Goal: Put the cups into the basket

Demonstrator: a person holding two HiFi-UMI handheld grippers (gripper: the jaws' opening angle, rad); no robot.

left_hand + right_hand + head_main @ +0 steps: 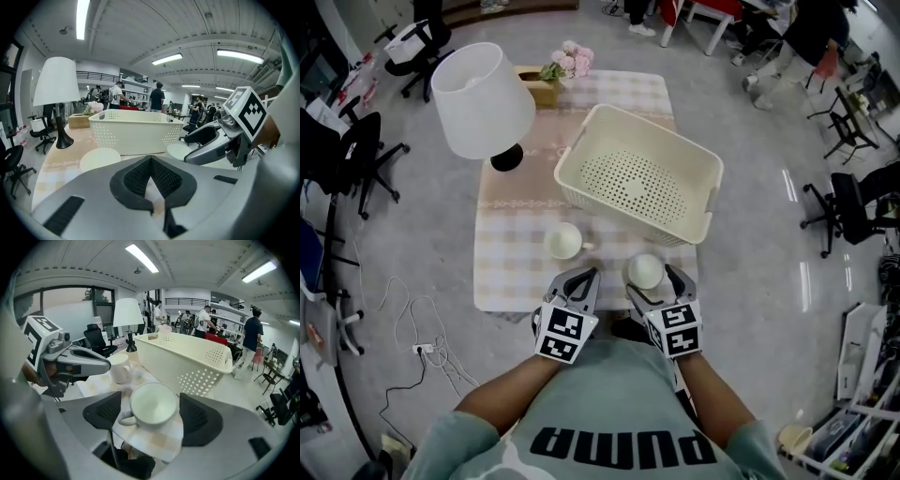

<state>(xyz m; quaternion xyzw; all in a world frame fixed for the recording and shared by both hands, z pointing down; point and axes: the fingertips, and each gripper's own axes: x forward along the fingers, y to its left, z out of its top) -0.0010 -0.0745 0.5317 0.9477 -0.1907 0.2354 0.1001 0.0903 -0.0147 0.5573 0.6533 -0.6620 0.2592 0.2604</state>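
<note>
A cup [645, 271] at the near edge of the table [502, 281] is straddled, not yet pinched, by the wide-spread right gripper [150, 416] for lifting into the far basket [658, 127]; the left gripper [150, 161] is held closed and empty.

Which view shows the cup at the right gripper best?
The right gripper view: the cup sits between the right gripper's open jaws, handle visible. The head view shows it small from above; the left gripper view, only partly.
</note>
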